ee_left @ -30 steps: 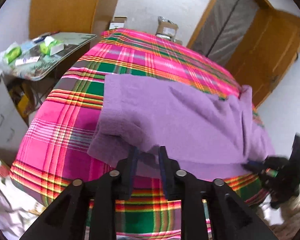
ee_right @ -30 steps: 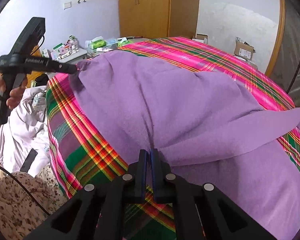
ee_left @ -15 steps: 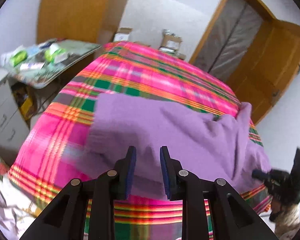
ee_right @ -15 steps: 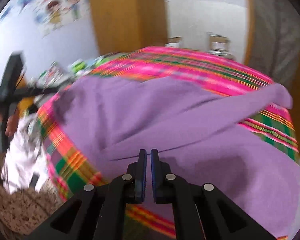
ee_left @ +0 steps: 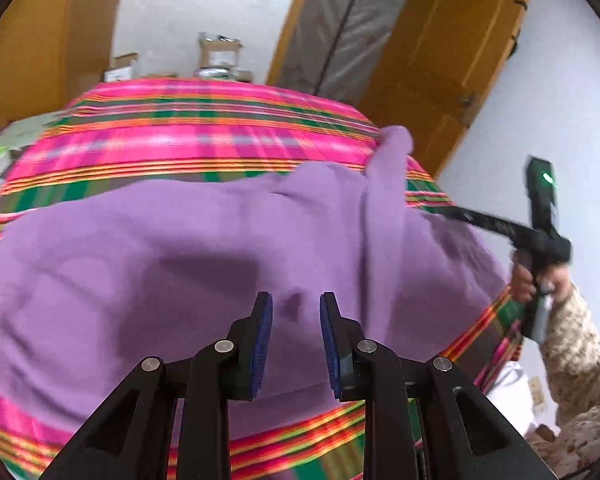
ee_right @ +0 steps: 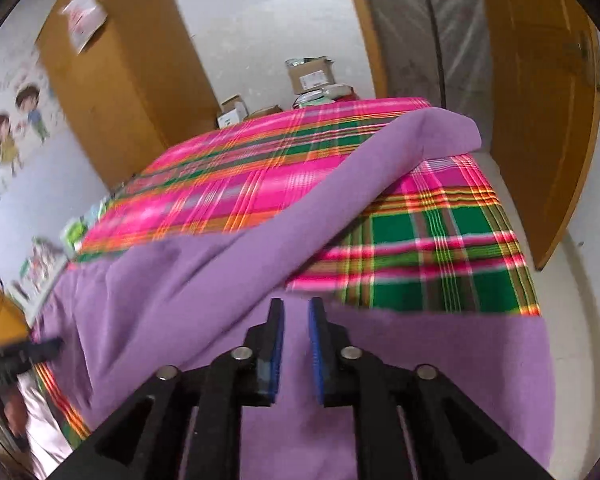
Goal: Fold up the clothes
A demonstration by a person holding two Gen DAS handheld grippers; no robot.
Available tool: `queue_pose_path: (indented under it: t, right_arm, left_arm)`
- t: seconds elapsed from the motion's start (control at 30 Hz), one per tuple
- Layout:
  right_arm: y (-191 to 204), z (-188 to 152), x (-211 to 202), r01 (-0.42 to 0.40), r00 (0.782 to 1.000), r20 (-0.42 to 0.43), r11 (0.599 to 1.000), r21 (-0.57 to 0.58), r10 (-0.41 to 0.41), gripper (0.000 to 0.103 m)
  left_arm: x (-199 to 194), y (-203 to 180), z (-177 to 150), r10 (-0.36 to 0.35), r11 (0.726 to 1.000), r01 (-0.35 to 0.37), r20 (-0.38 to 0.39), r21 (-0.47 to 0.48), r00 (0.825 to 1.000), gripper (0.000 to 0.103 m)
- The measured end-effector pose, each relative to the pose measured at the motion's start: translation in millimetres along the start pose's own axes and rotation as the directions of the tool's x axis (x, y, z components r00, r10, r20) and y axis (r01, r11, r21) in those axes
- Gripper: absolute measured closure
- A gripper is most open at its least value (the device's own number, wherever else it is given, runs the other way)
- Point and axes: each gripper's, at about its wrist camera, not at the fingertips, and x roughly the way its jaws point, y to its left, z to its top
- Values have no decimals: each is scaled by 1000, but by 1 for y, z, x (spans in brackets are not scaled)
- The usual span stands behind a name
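We see a purple garment (ee_left: pixel 180 248) spread over a bed covered in a pink, green and orange plaid bedspread (ee_left: pixel 188 140). In the left wrist view the left gripper (ee_left: pixel 296 312) hangs over the garment's near part at 6 o'clock, its blue-padded jaws set apart with nothing between them but open air above the cloth. A long fold of the garment runs up toward 1 o'clock, ending in a rounded tip near the far edge of the bed. At 3 o'clock in that same view the right gripper (ee_left: pixel 440 210) reaches in over the garment's edge, held by a hand (ee_left: pixel 536 280) with a patterned sleeve behind it. In the right wrist view the right gripper's jaws stand slightly apart at 6 o'clock, empty, above flat purple cloth. From there a thick fold of the garment climbs toward 1 o'clock, lying across the plaid. Cardboard boxes (ee_right: pixel 310 74) stand beyond the bed at 12 o'clock, with a wooden wardrobe (ee_right: pixel 120 92) at 10 o'clock and a wooden door (ee_right: pixel 540 120) at 2 o'clock.
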Motion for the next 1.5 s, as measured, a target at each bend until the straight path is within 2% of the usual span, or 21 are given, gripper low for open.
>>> queue_pose_path:
  t: [0.07,0.23,0.3,0.47,0.6,0.8,0.83,0.87,0.9,0.93,1.03,1.33,1.5]
  right_arm:
    - [-3,11,8,0,1000,6,1000,7,0,79]
    - [-4,43,32,18,1000,6,1000,-3,-18,75]
    - [-7,57,44,49,999,10,999,4,-49,63]
    - [-17,81,61,43,999,18,997,71,-44,63]
    - [-25,91,77,165,986,-18,982,93,-164,63]
    - [-51,88,90,151,988,-43,968,201,-146,63]
    - [-53,87,93,142,990,-49,967,209,-135,64]
    - [-55,86,95,133,991,-51,967,219,-125,73]
    - [-56,85,96,127,992,-49,966,223,-118,90]
    - [-56,83,97,120,992,-50,966,229,-112,95]
    - [-57,79,93,105,994,-32,965,242,-100,98]
    - [-64,71,40,83,991,78,963,256,-106,99]
    - [-83,48,27,104,989,66,945,310,-130,99]
  left_arm:
    - [12,-8,4,-29,1000,29,-17,12,999,78]
    - [32,-22,16,-80,996,82,-39,32,996,77]
    - [39,-24,19,-85,996,86,-50,31,995,68]
    - [56,-27,24,-92,995,94,-83,24,992,67]
    - [68,-36,22,-88,995,93,-119,44,989,67]
    - [77,-39,19,-89,994,97,-139,53,986,67]
    - [79,-38,19,-89,994,97,-143,50,986,67]
    - [80,-38,19,-92,994,100,-145,46,985,67]
    - [80,-38,19,-96,994,102,-145,41,985,67]
    - [79,-38,19,-98,994,104,-145,38,985,67]
    - [77,-39,20,-100,994,106,-145,32,984,67]
    - [69,-43,17,-106,992,114,-137,48,985,67]
    - [66,-46,14,-103,992,112,-136,61,985,67]
